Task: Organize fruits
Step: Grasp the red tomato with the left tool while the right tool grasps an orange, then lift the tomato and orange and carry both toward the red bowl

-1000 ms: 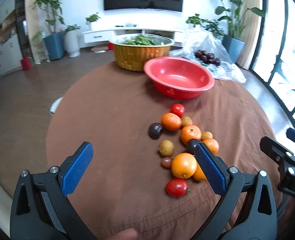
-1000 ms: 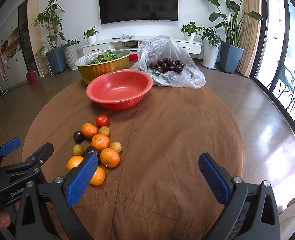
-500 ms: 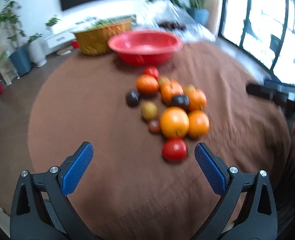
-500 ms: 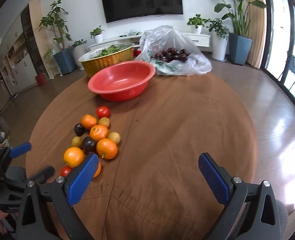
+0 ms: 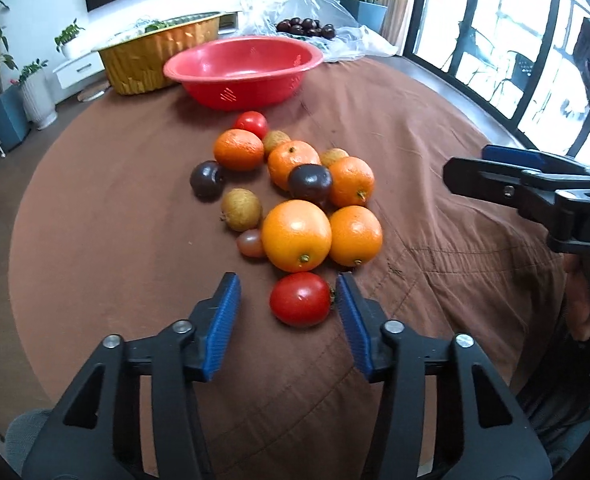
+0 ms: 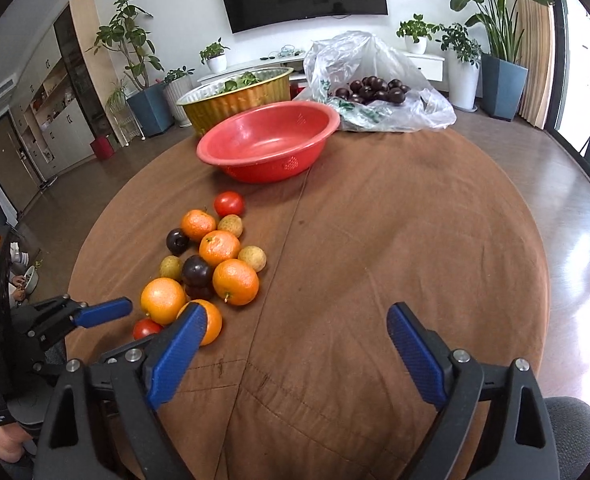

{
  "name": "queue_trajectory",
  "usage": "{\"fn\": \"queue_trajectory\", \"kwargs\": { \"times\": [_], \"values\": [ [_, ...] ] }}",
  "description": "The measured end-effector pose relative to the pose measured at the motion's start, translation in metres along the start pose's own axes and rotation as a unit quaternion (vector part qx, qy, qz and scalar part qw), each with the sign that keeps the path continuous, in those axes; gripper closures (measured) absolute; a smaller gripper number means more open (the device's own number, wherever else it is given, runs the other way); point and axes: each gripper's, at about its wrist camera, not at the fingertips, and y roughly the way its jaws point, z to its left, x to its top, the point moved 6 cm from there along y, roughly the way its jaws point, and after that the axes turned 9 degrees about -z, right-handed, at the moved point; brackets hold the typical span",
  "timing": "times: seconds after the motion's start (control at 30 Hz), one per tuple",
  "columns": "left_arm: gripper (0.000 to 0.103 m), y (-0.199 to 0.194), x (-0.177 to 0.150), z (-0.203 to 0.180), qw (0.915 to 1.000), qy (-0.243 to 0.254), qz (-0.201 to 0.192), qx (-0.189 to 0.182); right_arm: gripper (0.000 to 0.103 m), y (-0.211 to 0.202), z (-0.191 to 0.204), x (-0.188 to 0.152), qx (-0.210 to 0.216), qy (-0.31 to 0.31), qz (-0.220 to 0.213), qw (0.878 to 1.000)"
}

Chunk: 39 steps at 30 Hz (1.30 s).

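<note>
A heap of fruit lies on the brown tablecloth (image 5: 107, 216): several oranges (image 5: 296, 235), two red tomatoes, dark plums (image 5: 309, 182) and small tan longans (image 5: 241, 209). My left gripper (image 5: 287, 280) hangs low over the near red tomato (image 5: 301, 299), which sits between its blue pads. The jaws are closing; the right pad is next to the tomato, the left pad still apart from it. My right gripper (image 6: 297, 316) is over bare cloth to the right of the heap, wide, its jaws closing slightly with nothing between them. An empty red bowl (image 6: 269, 146) stands beyond the fruit.
Behind the red bowl stand a gold foil tub (image 6: 235, 100) of greens and a clear plastic bag (image 6: 375, 88) of dark plums. The round table drops off to a shiny floor on the right. A person's hand (image 5: 583, 292) holds the right gripper's handle.
My left gripper sank toward the fruit and its jaws narrowed from wide to either side of the near tomato. The right gripper dipped a little and narrowed slightly.
</note>
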Motion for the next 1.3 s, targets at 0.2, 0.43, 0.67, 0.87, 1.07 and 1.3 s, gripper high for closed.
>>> {"fn": "queue_trajectory", "kwargs": {
  "times": [0.2,0.43,0.67,0.87,1.07,1.3],
  "values": [
    [0.070,0.003,-0.002,-0.007,0.9998,0.004,0.005,-0.021,0.012,0.005,0.005,-0.003,0.005,-0.004,0.009,1.000],
    [0.071,-0.002,-0.006,-0.002,0.9992,-0.011,0.003,-0.038,0.016,0.012,0.012,-0.006,0.018,-0.005,0.024,1.000],
    [0.071,-0.012,-0.012,0.010,0.9986,-0.036,-0.005,-0.039,0.026,0.022,0.031,-0.015,0.042,-0.029,0.047,0.998],
    [0.071,-0.017,-0.019,0.022,0.9975,-0.059,-0.011,-0.038,0.033,0.031,0.053,-0.026,0.071,-0.065,0.073,0.993],
    [0.071,-0.026,-0.020,0.030,0.9954,-0.080,-0.029,-0.044,0.039,0.040,0.070,-0.031,0.098,-0.111,0.089,0.985],
    [0.071,-0.028,-0.021,0.037,0.9942,-0.090,-0.032,-0.048,0.044,0.052,0.072,-0.030,0.124,-0.150,0.097,0.976]
  ]
}}
